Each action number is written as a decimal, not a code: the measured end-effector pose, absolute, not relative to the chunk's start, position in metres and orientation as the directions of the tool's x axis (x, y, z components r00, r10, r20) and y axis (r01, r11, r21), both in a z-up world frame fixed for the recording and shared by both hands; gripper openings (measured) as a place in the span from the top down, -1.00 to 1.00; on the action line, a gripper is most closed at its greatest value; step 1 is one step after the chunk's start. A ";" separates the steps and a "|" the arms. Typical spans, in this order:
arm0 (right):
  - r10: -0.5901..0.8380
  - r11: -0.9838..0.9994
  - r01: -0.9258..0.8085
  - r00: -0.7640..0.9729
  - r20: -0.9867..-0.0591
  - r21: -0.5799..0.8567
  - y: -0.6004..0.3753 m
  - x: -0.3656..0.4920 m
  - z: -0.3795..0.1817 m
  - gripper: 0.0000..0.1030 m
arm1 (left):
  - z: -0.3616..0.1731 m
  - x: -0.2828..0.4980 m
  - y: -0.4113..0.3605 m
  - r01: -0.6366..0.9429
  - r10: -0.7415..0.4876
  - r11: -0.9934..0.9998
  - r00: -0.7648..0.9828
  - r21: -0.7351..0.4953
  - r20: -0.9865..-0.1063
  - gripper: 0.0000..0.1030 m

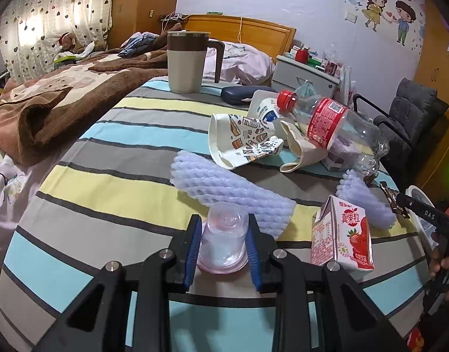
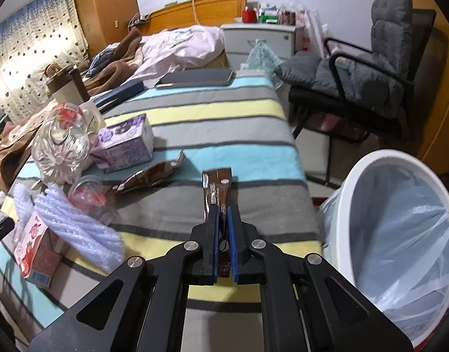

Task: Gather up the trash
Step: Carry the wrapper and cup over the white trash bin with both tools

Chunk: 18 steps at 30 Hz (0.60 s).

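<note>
On the striped tablecloth (image 1: 107, 158), my left gripper (image 1: 224, 228) is shut on a clear plastic cup (image 1: 224, 237), its blue pads pressing both sides. Behind the cup lies a lilac foam net (image 1: 224, 187), and to its right a strawberry milk carton (image 1: 344, 237). In the right wrist view my right gripper (image 2: 223, 220) is shut on a brown snack wrapper (image 2: 218, 190) that sticks out forward over the cloth. A white bin (image 2: 400, 234) lined with a clear bag stands to the right of the table.
A crushed clear bottle (image 1: 333, 123) with a red label, a printed cloth pouch (image 1: 247, 138) and a beige mug (image 1: 189, 61) sit further back. A purple carton (image 2: 124, 143), a second brown wrapper (image 2: 151, 176) and a phone (image 2: 195, 77) lie on the table. A grey chair (image 2: 365, 70) stands beyond the bin.
</note>
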State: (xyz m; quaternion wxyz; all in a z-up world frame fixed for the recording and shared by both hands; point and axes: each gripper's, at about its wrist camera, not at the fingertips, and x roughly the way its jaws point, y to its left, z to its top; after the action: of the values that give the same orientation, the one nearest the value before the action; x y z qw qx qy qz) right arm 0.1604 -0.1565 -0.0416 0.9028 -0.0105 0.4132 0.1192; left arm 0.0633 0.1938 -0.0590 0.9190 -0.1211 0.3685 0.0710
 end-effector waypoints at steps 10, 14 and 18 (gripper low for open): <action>0.183 0.966 -0.257 0.579 -0.795 0.035 -0.141 0.170 -0.052 0.08 | -0.060 0.061 0.196 -0.223 0.038 0.958 0.716 -0.177 -0.697 0.40; 0.168 0.970 -0.241 0.588 -0.791 0.027 -0.143 0.167 -0.051 0.59 | -0.057 0.059 0.195 -0.220 0.040 0.960 0.721 -0.174 -0.691 0.40; 0.180 0.970 -0.240 0.599 -0.780 0.039 -0.147 0.162 -0.048 0.62 | -0.052 0.054 0.192 -0.217 0.042 0.961 0.726 -0.171 -0.686 0.40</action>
State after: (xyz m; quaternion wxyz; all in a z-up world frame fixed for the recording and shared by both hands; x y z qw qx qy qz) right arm 0.1618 -0.1467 -0.0478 0.8935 -0.0349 0.4321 0.1175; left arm 0.0544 0.1924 -0.0525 0.9212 -0.1203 0.3632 0.0703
